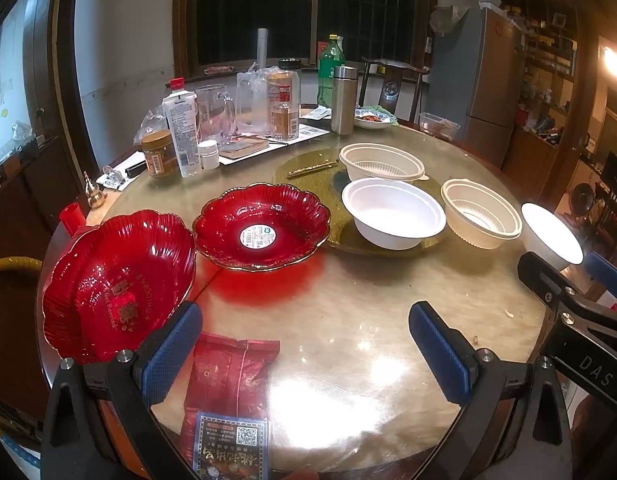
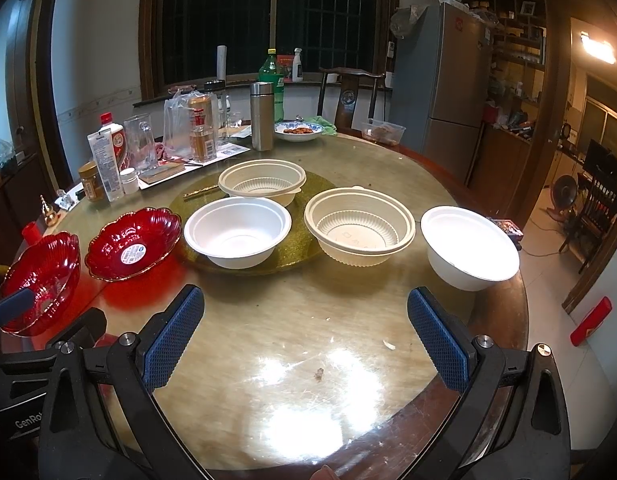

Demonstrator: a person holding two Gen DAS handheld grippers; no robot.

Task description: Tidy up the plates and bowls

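We read "DAS" on the right gripper (image 1: 588, 280) body, "GenRo" on the left gripper (image 2: 12, 308) body; other labels illegible.

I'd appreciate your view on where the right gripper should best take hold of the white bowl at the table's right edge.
Probably the near rim of the white bowl, approached from above: it sits upright with open mouth and thin wall, so one of the fingers can slip inside.

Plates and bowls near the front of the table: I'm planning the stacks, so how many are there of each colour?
Red plates: 2
White bowls: 2
Cream ribbed bowls: 2
Total: 6
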